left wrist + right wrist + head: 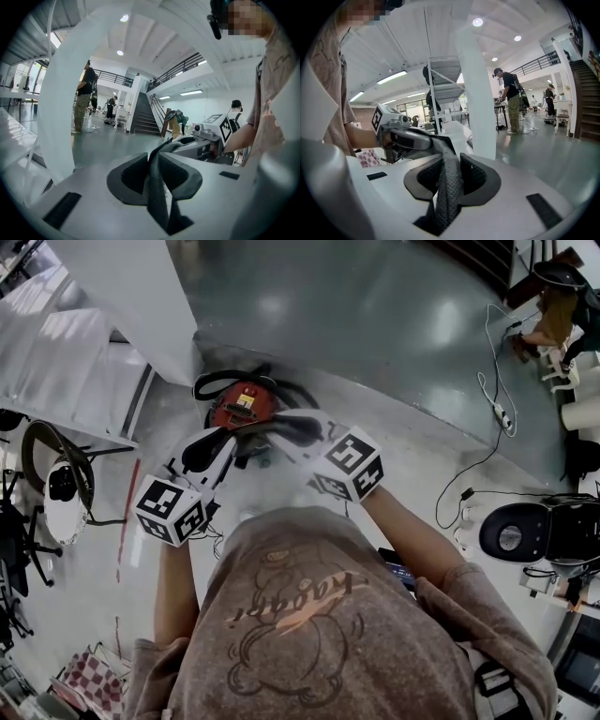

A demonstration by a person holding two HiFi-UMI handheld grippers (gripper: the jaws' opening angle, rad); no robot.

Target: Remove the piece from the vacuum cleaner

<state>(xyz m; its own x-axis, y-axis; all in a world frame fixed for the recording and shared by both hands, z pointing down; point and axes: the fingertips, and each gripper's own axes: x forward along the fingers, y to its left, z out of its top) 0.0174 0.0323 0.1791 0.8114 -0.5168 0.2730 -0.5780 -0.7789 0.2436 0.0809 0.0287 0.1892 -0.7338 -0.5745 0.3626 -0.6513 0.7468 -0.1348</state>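
A red vacuum cleaner (242,405) with a black hose sits on the floor ahead of me. A dark, perforated, flexible piece (274,430) stretches between both grippers, just above the vacuum. My left gripper (207,446) is shut on one end of it, and the strip (160,192) runs out between its black pads (129,176) toward the right gripper (205,141). My right gripper (300,430) is shut on the other end. In the right gripper view the mesh strip (448,190) passes between the pads (480,178) toward the left gripper (406,139).
A white column (477,89) stands close by, with white shelving (56,352) at the left. Cables (487,442) and a round black device (514,532) lie on the floor at the right. Several people (83,98) stand farther off near a staircase (143,117).
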